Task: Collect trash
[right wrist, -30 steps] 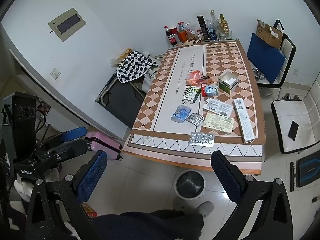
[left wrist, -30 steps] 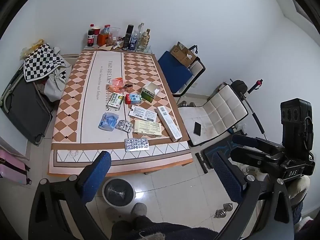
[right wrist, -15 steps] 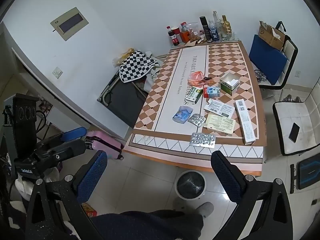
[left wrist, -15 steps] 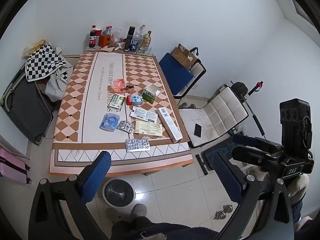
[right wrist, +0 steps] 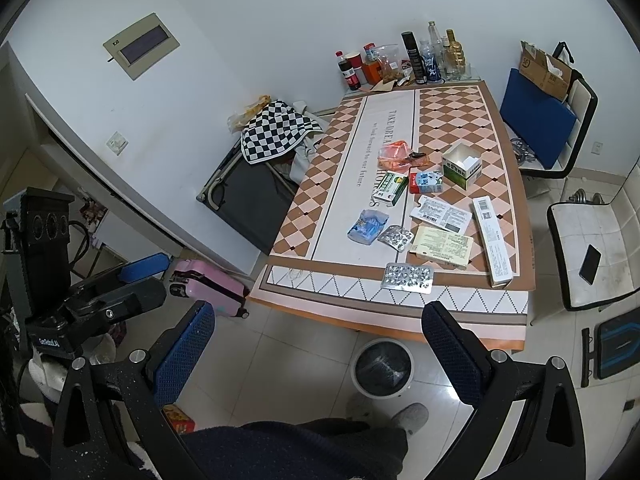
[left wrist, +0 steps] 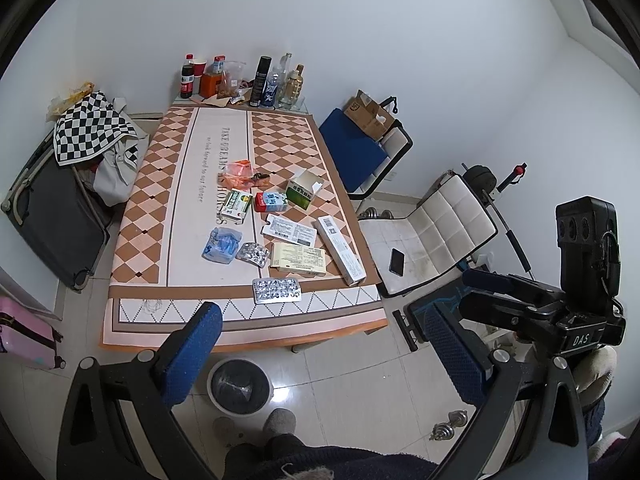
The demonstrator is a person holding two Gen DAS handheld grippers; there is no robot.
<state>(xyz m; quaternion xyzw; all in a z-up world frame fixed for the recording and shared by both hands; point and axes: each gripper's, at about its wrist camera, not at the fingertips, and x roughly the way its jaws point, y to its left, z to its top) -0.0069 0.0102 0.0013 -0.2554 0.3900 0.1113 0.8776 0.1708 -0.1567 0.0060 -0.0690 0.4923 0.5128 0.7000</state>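
Both tongs — left, right — gape apart, holding nothing; blister pack at 12 o'clock on the worktop.

"TAKE DREAMS" on the tablecloth, "DAS" on the right claw's mount

A: Where does the left wrist camera look from?

B: From high up and far back. It faces down over the near end of the tabletop, with the white chair on its right.

A: And the right wrist camera?

B: Also high and far back, but it sits more to the right. It sees the tabletop and a pink suitcase on the left.

A: What do both see?

B: The whole tabletop, the trash bin on the floor, and each other's gripper.
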